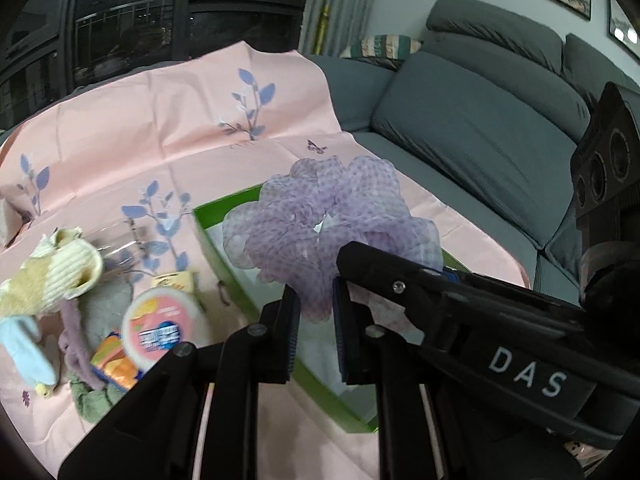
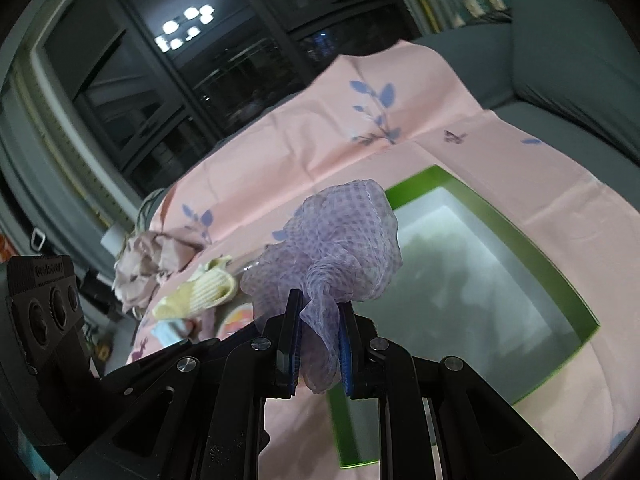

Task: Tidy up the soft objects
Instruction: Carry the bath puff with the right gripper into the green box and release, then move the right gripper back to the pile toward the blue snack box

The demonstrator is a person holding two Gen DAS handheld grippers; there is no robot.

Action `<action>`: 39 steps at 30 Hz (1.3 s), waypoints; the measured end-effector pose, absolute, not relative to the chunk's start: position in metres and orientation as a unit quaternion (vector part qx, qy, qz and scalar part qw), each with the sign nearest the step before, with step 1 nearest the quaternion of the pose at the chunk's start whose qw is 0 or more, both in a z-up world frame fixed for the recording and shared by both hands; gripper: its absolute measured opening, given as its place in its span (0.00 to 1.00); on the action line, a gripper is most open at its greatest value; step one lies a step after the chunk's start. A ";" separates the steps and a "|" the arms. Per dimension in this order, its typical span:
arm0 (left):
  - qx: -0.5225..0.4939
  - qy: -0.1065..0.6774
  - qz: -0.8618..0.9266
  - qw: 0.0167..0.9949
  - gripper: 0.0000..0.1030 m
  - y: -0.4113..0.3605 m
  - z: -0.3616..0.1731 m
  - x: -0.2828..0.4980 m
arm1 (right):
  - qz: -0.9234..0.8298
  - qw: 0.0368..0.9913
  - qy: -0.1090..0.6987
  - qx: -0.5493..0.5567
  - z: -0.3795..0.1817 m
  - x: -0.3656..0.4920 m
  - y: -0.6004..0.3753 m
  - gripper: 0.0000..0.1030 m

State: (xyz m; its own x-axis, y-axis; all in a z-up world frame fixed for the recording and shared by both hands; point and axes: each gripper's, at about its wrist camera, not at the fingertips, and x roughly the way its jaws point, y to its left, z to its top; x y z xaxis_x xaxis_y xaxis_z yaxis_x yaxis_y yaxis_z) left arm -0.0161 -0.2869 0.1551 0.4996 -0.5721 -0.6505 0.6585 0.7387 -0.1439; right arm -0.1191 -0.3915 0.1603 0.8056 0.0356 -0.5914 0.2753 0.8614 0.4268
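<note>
Two grippers on one item. Green box [image 2: 560, 276] open on pink cloth [image 1: 160, 120], looks empty. Purple scrunchie [image 1: 328, 224] held above box. Left gripper [image 1: 316, 320] and right gripper [image 2: 320, 344] both pinched shut on its fabric. Step, probably: carry to box. Next: lower in, release both.

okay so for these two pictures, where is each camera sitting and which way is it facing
Left wrist: on the left gripper, looking down over the green box toward a grey sofa; its fingers pinch the purple scrunchie; the right gripper crosses in.
Right wrist: on the right gripper, looking down at the box, dark windows behind; its fingers pinch the scrunchie.
Shared: scrunchie, box, pink cloth.
</note>
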 end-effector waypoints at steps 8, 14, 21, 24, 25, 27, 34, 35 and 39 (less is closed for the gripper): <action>0.088 0.369 -0.359 0.853 0.14 -0.318 0.137 -0.009 | -0.095 0.899 0.319 0.286 0.145 -0.120 -0.415 0.17; 0.090 0.384 -0.361 0.845 0.16 -0.329 0.128 -0.007 | -0.112 0.886 0.330 0.305 0.136 -0.122 -0.428 0.17; 0.098 0.379 -0.365 0.845 0.43 -0.328 0.127 -0.015 | -0.148 0.877 0.341 0.305 0.137 -0.125 -0.433 0.18; 0.088 0.378 -0.368 0.845 0.58 -0.322 0.132 -0.016 | -0.150 0.878 0.344 0.299 0.138 -0.125 -0.432 0.39; 0.083 0.377 -0.368 0.846 0.60 -0.318 0.134 -0.016 | -0.149 0.877 0.345 0.299 0.139 -0.125 -0.431 0.53; 0.071 0.376 -0.366 0.848 0.71 -0.310 0.140 -0.018 | -0.149 0.881 0.338 0.297 0.142 -0.127 -0.430 0.65; 0.051 0.352 -0.352 0.866 0.90 -0.274 0.164 -0.031 | -0.138 0.898 0.304 0.286 0.160 -0.131 -0.419 0.90; 0.045 0.347 -0.348 0.870 0.94 -0.267 0.168 -0.033 | -0.135 0.901 0.302 0.280 0.163 -0.130 -0.416 0.91; 0.010 0.330 -0.327 0.886 0.98 -0.228 0.182 -0.038 | -0.122 0.913 0.295 0.255 0.172 -0.124 -0.398 0.94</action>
State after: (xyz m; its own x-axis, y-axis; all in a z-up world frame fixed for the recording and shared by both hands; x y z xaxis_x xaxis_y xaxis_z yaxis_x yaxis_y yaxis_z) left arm -0.0383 -0.2283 0.1824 0.5684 -0.5727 -0.5907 0.5863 0.7857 -0.1976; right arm -0.1244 -0.3985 0.1725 0.7961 -0.0723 -0.6008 0.3737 0.8396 0.3941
